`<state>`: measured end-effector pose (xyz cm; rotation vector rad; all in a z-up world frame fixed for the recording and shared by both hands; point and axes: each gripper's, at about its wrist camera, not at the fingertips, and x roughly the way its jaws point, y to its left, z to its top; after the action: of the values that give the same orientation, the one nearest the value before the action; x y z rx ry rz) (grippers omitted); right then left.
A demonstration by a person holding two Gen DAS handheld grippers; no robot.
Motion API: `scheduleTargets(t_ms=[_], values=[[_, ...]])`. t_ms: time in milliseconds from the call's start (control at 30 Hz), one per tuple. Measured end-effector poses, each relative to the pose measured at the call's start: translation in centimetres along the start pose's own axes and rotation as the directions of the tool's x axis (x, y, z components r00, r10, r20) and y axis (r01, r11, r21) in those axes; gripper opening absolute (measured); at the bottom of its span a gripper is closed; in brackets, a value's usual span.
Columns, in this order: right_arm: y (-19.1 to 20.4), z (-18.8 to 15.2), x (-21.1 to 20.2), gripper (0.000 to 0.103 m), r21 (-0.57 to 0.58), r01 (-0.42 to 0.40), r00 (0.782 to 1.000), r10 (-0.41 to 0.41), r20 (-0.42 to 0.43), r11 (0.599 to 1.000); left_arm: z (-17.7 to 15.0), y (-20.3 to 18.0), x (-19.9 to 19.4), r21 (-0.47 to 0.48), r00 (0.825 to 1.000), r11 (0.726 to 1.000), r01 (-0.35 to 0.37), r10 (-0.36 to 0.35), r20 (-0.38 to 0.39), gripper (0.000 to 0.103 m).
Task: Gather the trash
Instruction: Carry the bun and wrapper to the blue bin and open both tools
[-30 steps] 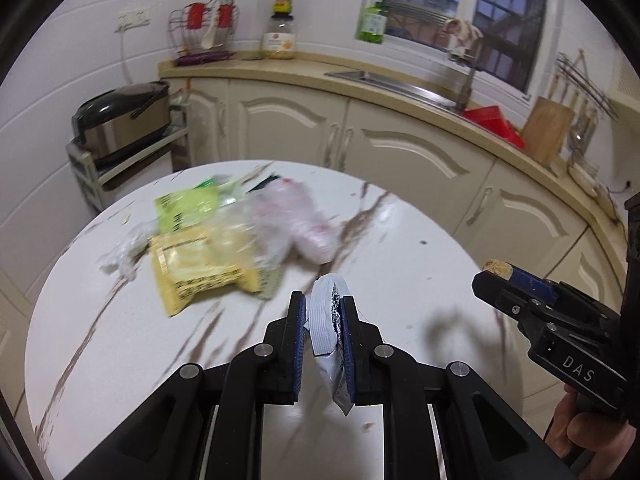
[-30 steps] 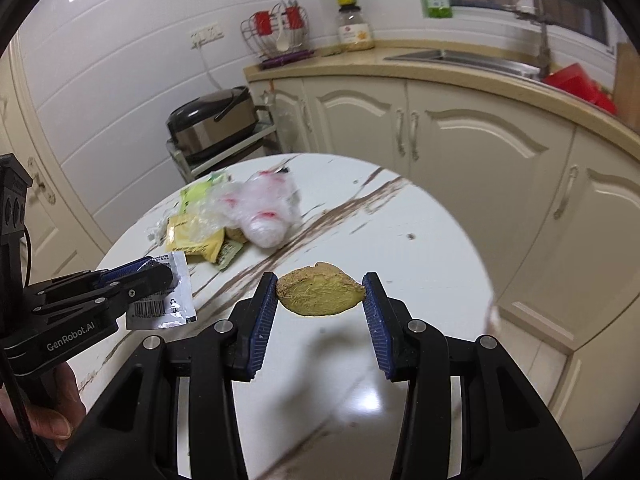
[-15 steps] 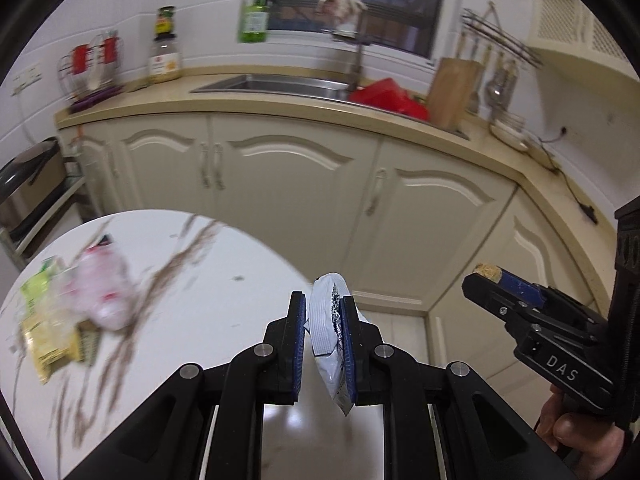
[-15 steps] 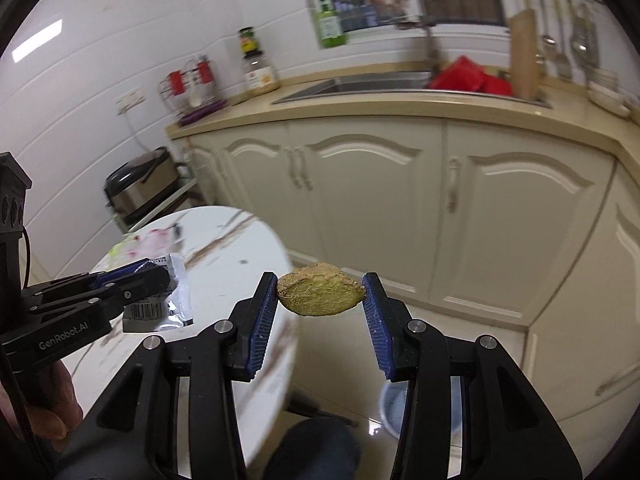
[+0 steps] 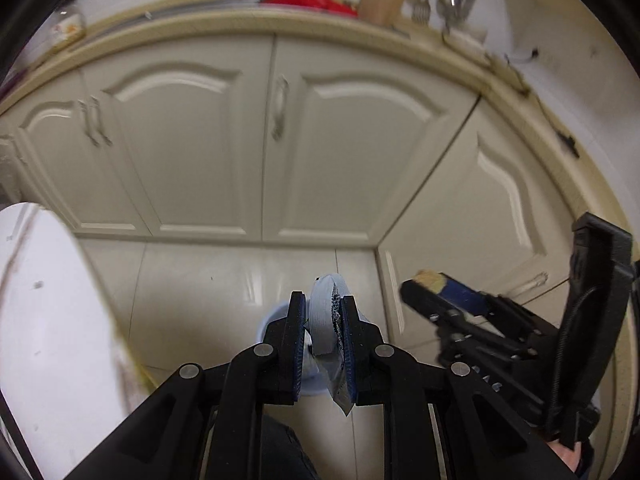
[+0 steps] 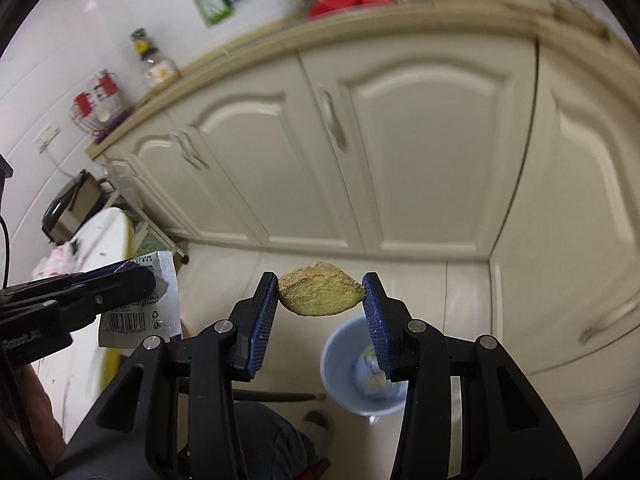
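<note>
Below the right gripper [image 6: 320, 300], a pale blue bin [image 6: 340, 376] stands on the floor tiles, offset to the right of the ginger slice [image 6: 320, 294] that the jaws clamp by its two narrow ends. Let go from this spot, the ginger would probably strike the near rim or the tiles, because it hangs over the bin's left edge and not its mouth. It is pinched only at its tips, so a jolt could also twist it loose early.

The left gripper [image 5: 323, 340] is clenched on a crumpled silver wrapper [image 5: 325, 320], which stands upright between the pads with its top poking above them and a torn corner hanging below. In that view the bin [image 5: 276, 320] is mostly hidden behind the jaws (only a sliver of rim shows), so aim is hard to judge; a light wrapper may flutter aside as it falls. Both grippers sit close together, and they could knock each other over so narrow a target.
</note>
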<state>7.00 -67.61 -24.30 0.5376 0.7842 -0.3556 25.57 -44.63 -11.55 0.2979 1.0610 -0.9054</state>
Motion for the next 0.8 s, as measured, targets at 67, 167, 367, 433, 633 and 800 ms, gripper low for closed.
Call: scheduleTargets(t_ms=[67, 167, 367, 433, 633, 800], values=[[-1.2, -0.4, 1.6, 0.041, 0.028, -0.004, 0.999, 0.005, -0.033, 1.0, 1.2, -0.4, 2.6, 0.005, 0.999, 1.0, -0.004, 0.005, -0.047, 0.013], [-3.0, -1.1, 4.4, 0.041, 0.075, -0.004, 0.996, 0.01, -0.086, 0.997, 2.6, -0.2, 6.5, 0.009, 0.993, 1.0, -0.023, 0.024, -0.119, 0.013], [-5.4, -1.9, 8.4, 0.042, 0.145, 0.011, 0.987, 0.012, -0.158, 0.989, 4.8, -0.3, 12.1, 0.025, 0.979, 0.997, -0.066, 0.07, -0.192, 0.014], [-6.0, -2.1, 9.3, 0.043, 0.158, 0.019, 0.984, 0.009, -0.177, 0.987, 5.3, 0.1, 13.4, 0.022, 0.974, 0.997, -0.07, 0.073, -0.212, 0.015], [-7.4, -2.6, 10.4, 0.069, 0.206, 0.033, 0.981, 0.008, -0.193, 0.978, 5.7, -0.2, 15.2, 0.026, 0.971, 0.998, -0.062, 0.066, -0.228, 0.021], [-8.4, -2.8, 10.1, 0.096, 0.239, 0.048, 0.981, -0.001, -0.194, 0.97, 4.3, 0.0, 13.9, 0.022, 0.976, 0.994, -0.103, 0.105, -0.193, 0.043]])
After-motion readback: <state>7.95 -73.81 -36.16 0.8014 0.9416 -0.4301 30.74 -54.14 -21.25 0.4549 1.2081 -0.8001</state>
